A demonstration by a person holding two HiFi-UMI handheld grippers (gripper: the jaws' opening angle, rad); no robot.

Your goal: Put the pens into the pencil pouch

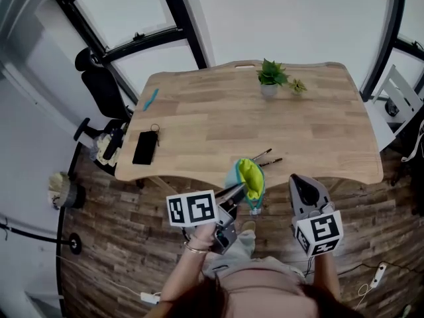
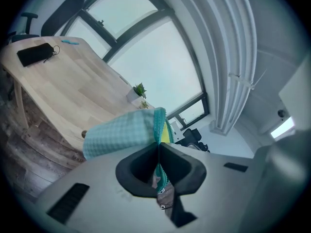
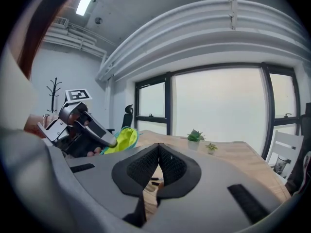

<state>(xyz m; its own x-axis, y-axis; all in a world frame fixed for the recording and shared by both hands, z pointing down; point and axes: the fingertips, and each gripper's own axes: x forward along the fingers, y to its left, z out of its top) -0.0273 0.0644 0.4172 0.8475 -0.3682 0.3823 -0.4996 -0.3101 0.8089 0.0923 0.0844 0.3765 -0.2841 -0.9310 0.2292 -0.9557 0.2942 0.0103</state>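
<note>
Your left gripper [image 1: 240,189] is clamped on the rim of the pencil pouch [image 1: 250,179], held just off the desk's near edge with its yellow lining gaping. Your right gripper [image 1: 306,181], at three o'clock of it, has its jaws together on nothing. The soft cloth will likely sag, so the rim is the place to grip. Two dark pens [image 1: 266,158] lie at twelve o'clock of the pouch on the wooden desk [image 1: 318,131]. They look light and slim and may roll, so pinch mid-shaft. Potted plants [image 1: 269,76] stand at the far edge, with windows [image 1: 126,8] beyond.

Head view: steeply down from above table [image 1: 199,131] near edge. Gripper views: low, close, along own jaws toward windows [image 3: 218,106] (both share pouch [image 2: 126,132], plant [image 3: 195,136])
</note>
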